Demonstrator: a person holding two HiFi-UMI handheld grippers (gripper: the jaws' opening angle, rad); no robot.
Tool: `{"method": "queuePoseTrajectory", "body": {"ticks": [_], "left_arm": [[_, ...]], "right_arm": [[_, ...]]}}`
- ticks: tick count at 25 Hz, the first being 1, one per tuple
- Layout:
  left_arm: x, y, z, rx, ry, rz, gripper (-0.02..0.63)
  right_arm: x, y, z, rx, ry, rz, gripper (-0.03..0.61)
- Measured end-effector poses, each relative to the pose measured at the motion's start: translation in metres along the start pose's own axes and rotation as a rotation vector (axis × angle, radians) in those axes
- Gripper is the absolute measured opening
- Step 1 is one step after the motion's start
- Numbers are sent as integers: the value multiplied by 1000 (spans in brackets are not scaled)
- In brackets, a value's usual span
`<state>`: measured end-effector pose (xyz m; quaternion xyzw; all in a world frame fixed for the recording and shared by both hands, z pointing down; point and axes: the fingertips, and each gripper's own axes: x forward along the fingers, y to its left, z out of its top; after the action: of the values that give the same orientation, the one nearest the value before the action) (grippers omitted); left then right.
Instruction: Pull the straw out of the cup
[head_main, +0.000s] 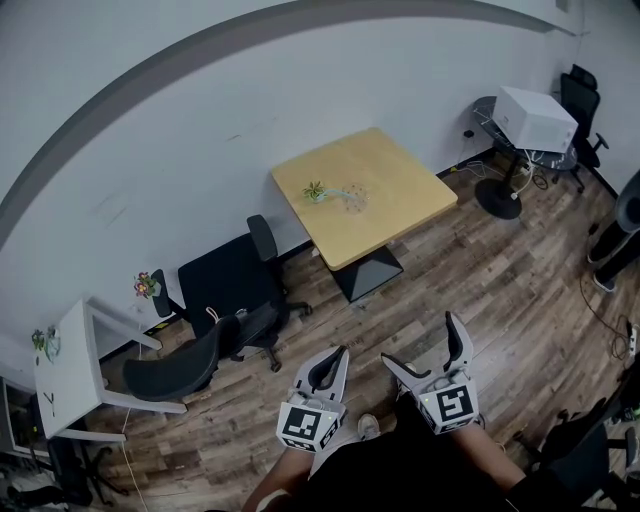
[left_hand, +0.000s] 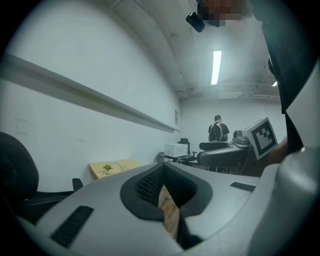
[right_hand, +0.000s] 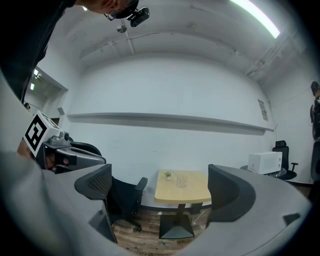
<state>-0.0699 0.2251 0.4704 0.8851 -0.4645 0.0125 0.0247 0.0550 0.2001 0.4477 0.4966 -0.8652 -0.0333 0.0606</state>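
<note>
Approach is in hand: the cup (head_main: 356, 199) stands on the table (head_main: 410, 195), far ahead, its straw too small to make out. The left hand-held gripper (head_main: 338, 356) is pressed together and the right hand-held gripper (head_main: 418, 342) is spread and empty; next, both must get nearer.

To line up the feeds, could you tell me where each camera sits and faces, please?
Head view: on the person's head, steeply down at floor and table; left gripper and right gripper show.
Left gripper view: on that gripper, past its shut jaws along the wall; right gripper's cube shows.
Right gripper view: on that gripper, between its open jaws at the table; left gripper shows.
Shared: all three show the table.
</note>
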Motion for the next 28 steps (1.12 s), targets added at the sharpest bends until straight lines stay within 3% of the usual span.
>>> {"method": "queuePoseTrajectory", "body": {"ticks": [19,23,28], "left_arm": [[120,61,2,-14,44,76,20],[147,69,8,-11,57,90,20],[179,81,18,21,72,155,20]], "right_arm": [[125,-97,-9,-42,27,78,597],[152,-113,-7,-122,46,119,597],[177,-136,-11,-120,64,166,597]]}}
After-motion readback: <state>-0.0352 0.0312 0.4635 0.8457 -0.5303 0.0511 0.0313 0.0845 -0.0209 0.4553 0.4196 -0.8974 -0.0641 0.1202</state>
